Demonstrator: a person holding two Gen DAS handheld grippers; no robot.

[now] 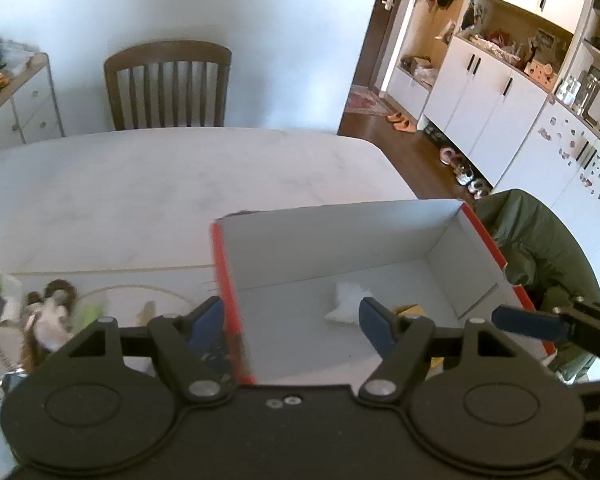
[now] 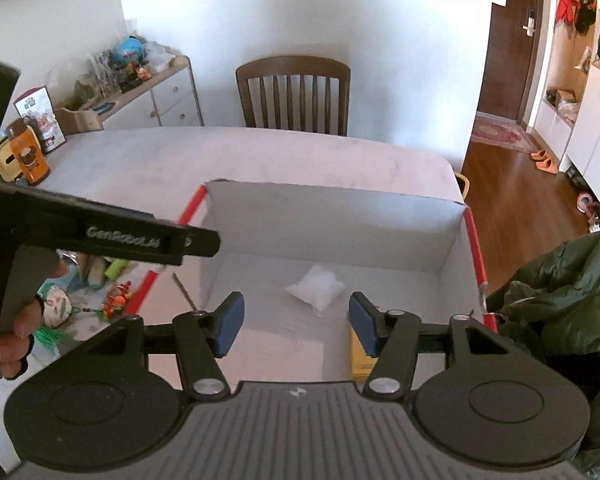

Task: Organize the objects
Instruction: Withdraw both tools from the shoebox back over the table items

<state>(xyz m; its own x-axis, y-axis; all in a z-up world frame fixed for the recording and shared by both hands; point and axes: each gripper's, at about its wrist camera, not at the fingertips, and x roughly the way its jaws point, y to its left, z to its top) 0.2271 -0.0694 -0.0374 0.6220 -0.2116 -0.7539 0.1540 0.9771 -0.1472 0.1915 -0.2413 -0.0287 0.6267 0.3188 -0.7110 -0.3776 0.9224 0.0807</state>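
A: Where's the box sitting relative to the tongs?

B: The red-edged cardboard box [image 2: 332, 248] is on the table [image 2: 148, 160]. The right tongs [image 2: 296, 322] hover over its near end, spread apart with nothing in them. A white plastic bag [image 2: 316, 286] lies inside, just ahead of them.

A: And the left?

B: The left tongs [image 1: 292, 324] are spread apart too, straddling the box's left wall. Small toys [image 2: 116, 300] are scattered beside the box.

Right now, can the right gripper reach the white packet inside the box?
Probably yes: the right gripper is open above the open-topped box, and nothing covers the white packet ahead of it.
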